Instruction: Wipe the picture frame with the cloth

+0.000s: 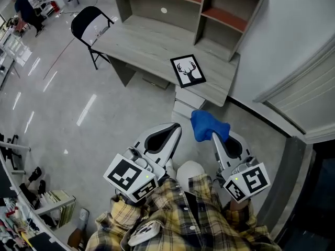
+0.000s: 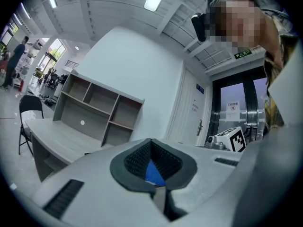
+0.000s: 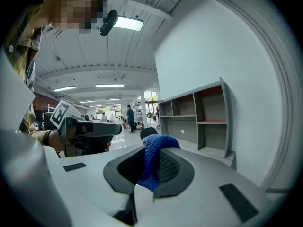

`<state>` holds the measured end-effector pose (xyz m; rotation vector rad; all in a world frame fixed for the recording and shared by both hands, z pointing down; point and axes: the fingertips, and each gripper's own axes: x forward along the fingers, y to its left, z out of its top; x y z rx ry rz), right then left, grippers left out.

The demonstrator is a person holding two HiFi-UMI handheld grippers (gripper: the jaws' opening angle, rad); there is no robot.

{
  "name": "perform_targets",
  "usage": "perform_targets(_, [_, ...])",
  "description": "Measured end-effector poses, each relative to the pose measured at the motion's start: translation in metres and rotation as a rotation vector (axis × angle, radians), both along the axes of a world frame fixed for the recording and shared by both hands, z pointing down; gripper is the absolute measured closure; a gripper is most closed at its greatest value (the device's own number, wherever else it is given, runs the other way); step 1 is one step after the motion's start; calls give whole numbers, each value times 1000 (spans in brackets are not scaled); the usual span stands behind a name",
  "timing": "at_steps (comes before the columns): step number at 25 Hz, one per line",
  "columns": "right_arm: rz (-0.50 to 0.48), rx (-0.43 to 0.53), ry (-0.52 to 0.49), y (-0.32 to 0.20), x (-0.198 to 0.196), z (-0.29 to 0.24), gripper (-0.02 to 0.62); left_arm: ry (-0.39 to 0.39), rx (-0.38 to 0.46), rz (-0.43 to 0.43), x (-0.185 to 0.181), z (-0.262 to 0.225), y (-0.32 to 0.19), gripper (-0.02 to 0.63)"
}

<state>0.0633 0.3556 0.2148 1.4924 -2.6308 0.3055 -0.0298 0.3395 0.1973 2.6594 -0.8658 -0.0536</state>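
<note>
The picture frame [image 1: 188,70] lies flat on the grey surface [image 1: 146,46] in the upper centre of the head view, well apart from both grippers. Low and right of centre, the right gripper [image 1: 217,140] has its fingers [image 3: 180,174] clamped on the bunched blue cloth [image 1: 207,123]. To its left, the left gripper [image 1: 175,128] has its fingers [image 2: 128,163] pressed together, gripping nothing.

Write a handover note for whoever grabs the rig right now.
Left gripper: shut, empty.
Right gripper: shut on the blue cloth.
Picture frame: flat on the desk near its closest corner, ahead of both grippers, nothing touching it.
Done: cloth is in hand.
Left: carry the cloth to the frame and wipe it.
</note>
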Motion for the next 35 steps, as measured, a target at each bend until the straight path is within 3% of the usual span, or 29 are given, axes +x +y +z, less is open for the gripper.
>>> perform_targets(10, [15, -71, 4, -103, 22, 27, 555, 2, -60, -21, 10, 27, -111, 601])
perform_targets(18, [-44, -21, 9, -220, 67, 13, 555, 8, -23, -74, 53, 16, -230, 601])
perform_targets(24, [-105, -24, 12, -279, 87, 16, 555, -5, -25, -137, 70, 15, -289, 601])
perform_targets(29, [-136, -59, 2, -312, 81, 23, 555, -20, -73, -164, 65, 29, -320, 601])
perform_targets(35, [-119, -77, 7, -363, 61, 28, 555, -27, -103, -137, 50, 43, -371, 601])
